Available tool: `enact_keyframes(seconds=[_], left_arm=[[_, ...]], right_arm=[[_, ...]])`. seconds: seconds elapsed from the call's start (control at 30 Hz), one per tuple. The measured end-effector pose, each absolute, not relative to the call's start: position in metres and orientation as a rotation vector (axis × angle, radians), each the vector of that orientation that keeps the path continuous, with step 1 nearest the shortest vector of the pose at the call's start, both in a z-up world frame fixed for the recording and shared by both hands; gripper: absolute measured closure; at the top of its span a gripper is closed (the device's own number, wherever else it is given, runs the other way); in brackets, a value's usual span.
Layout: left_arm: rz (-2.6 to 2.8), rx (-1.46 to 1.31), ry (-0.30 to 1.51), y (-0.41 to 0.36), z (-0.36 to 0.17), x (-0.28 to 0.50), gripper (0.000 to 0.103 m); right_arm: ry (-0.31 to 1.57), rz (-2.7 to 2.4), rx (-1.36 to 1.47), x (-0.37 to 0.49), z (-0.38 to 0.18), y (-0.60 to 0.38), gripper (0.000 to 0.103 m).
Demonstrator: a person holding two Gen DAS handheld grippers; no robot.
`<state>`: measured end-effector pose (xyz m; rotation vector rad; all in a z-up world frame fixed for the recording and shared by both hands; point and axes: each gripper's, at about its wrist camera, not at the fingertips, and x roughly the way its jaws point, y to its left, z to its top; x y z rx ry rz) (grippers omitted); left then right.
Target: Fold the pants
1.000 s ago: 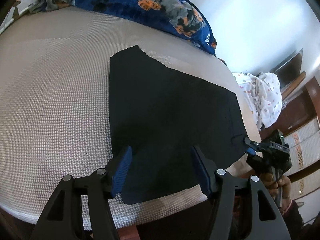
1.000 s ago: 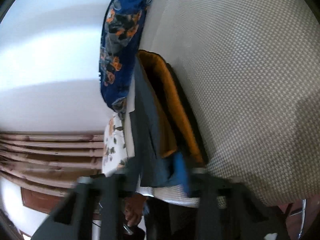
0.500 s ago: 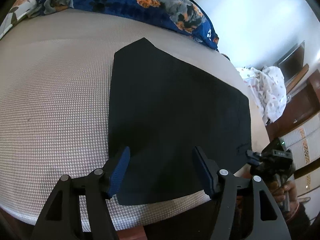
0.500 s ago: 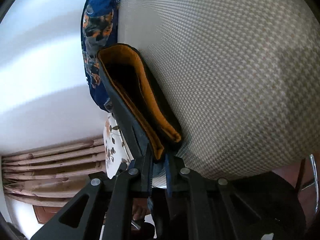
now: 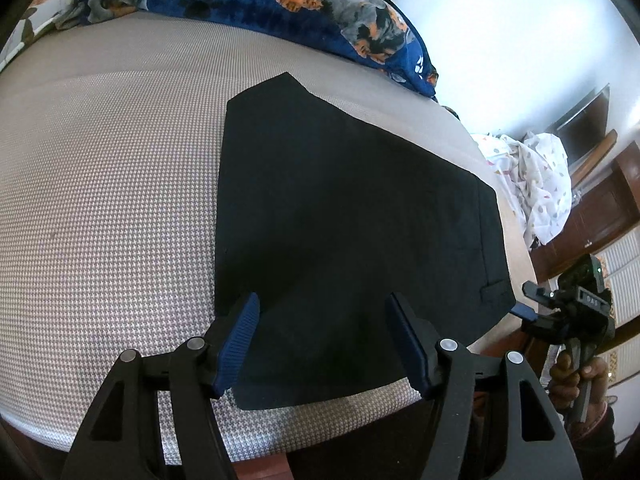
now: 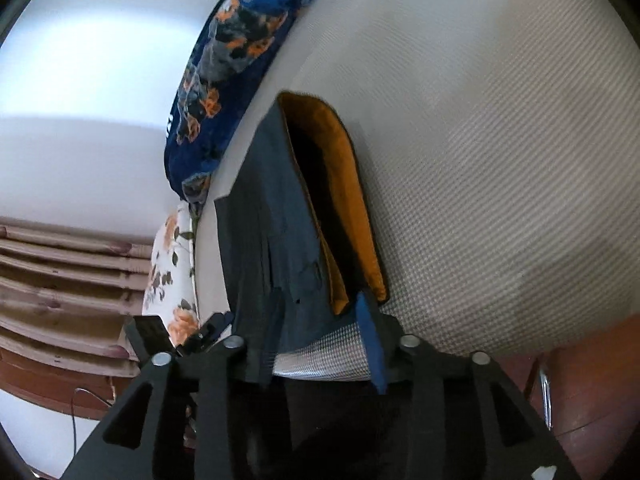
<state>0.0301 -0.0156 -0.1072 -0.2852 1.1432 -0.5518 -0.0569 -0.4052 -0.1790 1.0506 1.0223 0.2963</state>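
Observation:
Black pants lie folded flat on the bed's beige houndstooth sheet. My left gripper hovers open over their near edge, with nothing between its blue pads. In the right wrist view the pants show an orange waistband lining. My right gripper sits at their waistband corner with its jaws opening. The dark fabric drapes over its left finger and the pads do not press on it. From the left wrist view the right gripper is just off the pants' right corner, held by a hand.
A blue dog-print blanket runs along the bed's far side. A white dotted cloth is heaped beyond the right end. A floral pillow lies near the wall. The bed's front edge is just below my left gripper.
My right gripper was shut on the pants' waistband corner; its jaws have now parted and the fabric has dropped back. My left gripper stayed open over the near edge.

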Motion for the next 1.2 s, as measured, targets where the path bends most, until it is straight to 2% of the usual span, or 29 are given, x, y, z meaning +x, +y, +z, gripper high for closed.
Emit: enact_keyframes(seconds=[0.1, 0.27, 0.33, 0.37, 0.57, 0.67, 0.73, 0.77, 0.8, 1.07, 1.2], left_arm=[[-0.551, -0.288, 1.145, -0.016, -0.108, 0.031, 0.037], [-0.551, -0.295, 1.148, -0.014, -0.109, 0.031, 0.036], [-0.548, -0.295, 1.150, -0.014, -0.109, 0.032, 0.036], [-0.548, -0.297, 1.152, -0.014, -0.110, 0.032, 0.036], [-0.542, -0.303, 1.154, -0.013, -0.111, 0.032, 0.034], [-0.544, -0.315, 1.156, -0.012, -0.112, 0.032, 0.033], [-0.541, -0.310, 1.155, -0.012, -0.112, 0.031, 0.033], [-0.533, -0.297, 1.154, -0.013, -0.112, 0.031, 0.033], [-0.524, -0.286, 1.151, -0.013, -0.112, 0.031, 0.033], [-0.489, -0.333, 1.110, 0.002, -0.111, 0.036, 0.033], [-0.471, -0.314, 1.120, 0.001, -0.118, 0.037, 0.033]], right_arm=[[1.040, 0.266, 1.039, -0.056, -0.182, -0.412, 0.057], [1.093, 0.281, 1.062, -0.050, -0.196, -0.409, 0.057], [1.088, 0.317, 1.047, -0.050, -0.191, -0.403, 0.070], [1.086, 0.316, 1.016, -0.050, -0.187, -0.401, 0.080], [1.060, 0.348, 0.923, -0.045, -0.171, -0.393, 0.080], [1.088, 0.371, 0.921, -0.035, -0.176, -0.393, 0.071], [1.104, 0.381, 0.934, -0.027, -0.182, -0.391, 0.071], [1.109, 0.382, 0.926, -0.024, -0.183, -0.389, 0.072], [1.105, 0.387, 0.913, -0.021, -0.181, -0.386, 0.082], [0.932, 0.457, 1.020, -0.020, -0.162, -0.393, 0.085], [1.038, 0.365, 1.096, -0.029, -0.215, -0.402, 0.086]])
